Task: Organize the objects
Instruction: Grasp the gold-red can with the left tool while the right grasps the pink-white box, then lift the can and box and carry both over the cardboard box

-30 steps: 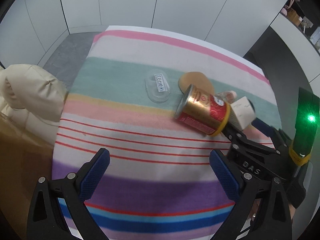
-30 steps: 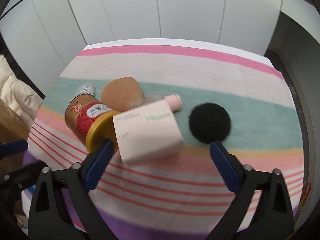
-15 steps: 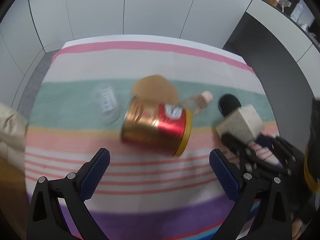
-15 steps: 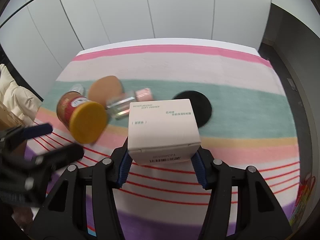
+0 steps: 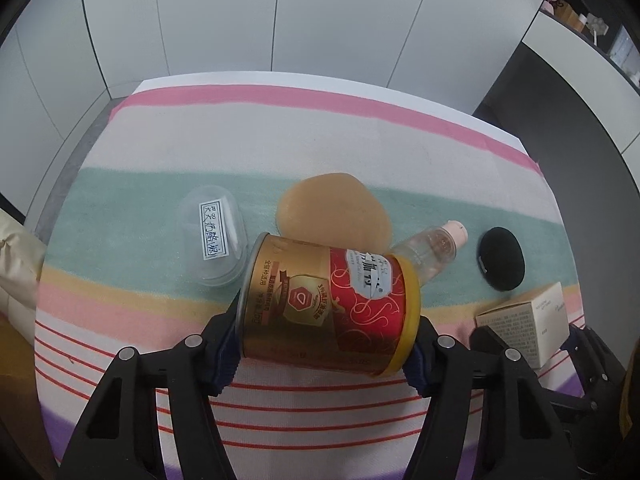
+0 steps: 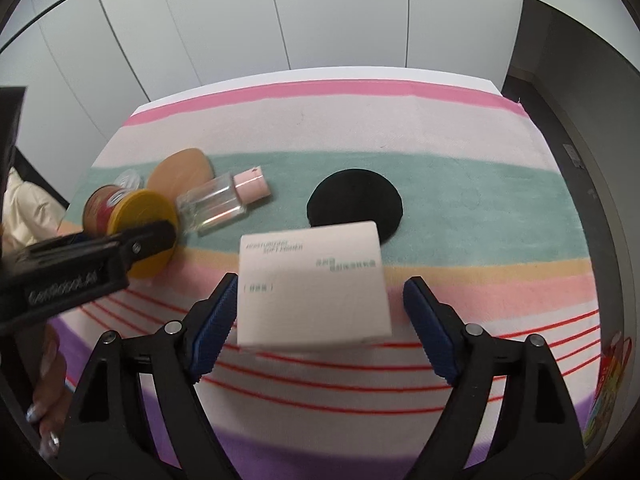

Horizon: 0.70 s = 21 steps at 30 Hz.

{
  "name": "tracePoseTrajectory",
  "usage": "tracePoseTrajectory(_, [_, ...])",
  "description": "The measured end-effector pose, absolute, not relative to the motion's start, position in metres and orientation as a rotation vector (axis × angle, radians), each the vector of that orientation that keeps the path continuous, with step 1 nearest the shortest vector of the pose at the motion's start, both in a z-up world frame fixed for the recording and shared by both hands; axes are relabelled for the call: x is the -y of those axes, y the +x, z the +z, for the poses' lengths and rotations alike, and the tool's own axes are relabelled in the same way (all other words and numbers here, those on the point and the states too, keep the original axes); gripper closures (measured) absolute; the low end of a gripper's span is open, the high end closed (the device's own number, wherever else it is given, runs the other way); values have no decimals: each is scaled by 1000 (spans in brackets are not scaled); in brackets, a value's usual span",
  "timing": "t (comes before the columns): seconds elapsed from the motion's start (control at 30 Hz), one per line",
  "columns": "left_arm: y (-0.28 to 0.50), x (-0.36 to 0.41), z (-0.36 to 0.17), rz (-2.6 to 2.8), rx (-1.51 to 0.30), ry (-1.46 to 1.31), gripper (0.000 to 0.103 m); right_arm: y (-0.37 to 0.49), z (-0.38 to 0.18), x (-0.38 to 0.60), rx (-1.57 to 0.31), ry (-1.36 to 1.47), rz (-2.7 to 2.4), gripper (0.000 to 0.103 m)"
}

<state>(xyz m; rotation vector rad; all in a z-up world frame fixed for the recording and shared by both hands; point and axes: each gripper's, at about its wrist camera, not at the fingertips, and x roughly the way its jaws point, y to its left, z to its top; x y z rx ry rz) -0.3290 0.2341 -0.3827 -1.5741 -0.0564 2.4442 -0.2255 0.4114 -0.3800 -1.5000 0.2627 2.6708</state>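
A gold and red can (image 5: 332, 300) with a yellow lid lies on its side on the striped cloth (image 5: 280, 132). My left gripper (image 5: 324, 326) is closing, and its pads press on the can's two ends. In the right wrist view the can's yellow lid (image 6: 140, 220) shows behind one of the left gripper's fingers (image 6: 148, 240). A pale box (image 6: 312, 284) sits between the jaws of my right gripper (image 6: 320, 292), which are opening, with a gap showing beside the right pad. Behind lie a glass bottle (image 5: 432, 252) with a pink cap, a tan puff (image 5: 332, 208) and a black puff (image 5: 502, 258).
A clear plastic tub (image 5: 212, 236) with a label lies left of the can. A cream jacket (image 5: 16, 264) bulges at the table's left edge. White panels stand behind the table, a dark counter (image 5: 560, 80) to the right. A hand (image 6: 44, 400) shows at lower left.
My left gripper came down over the can and its jaws closed from wide open onto the can's ends. My right gripper clamped the box, then its jaws parted from it.
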Motion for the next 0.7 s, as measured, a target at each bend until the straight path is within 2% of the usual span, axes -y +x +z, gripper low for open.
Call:
tracePoseTrajectory(0.07, [-328, -233, -382, 2449, 58, -1576, 36, -230, -379, -409, -214, -1478, 2670, 31])
tracePoseTrajectory(0.1, [-328, -233, -381, 2454, 58, -1576, 37, -231, -378, -407, -180, -1473, 2666, 49])
tracePoseTrajectory(0.43, [-326, -227, -364, 2495, 50, -1593, 41, -229, -359, -407, -140, -1477, 2648, 49])
tracePoseTrajectory(0.7, [-319, -217, -316, 2544, 33, -1539, 41, -228, -316, -405, -114, -1467, 2646, 49])
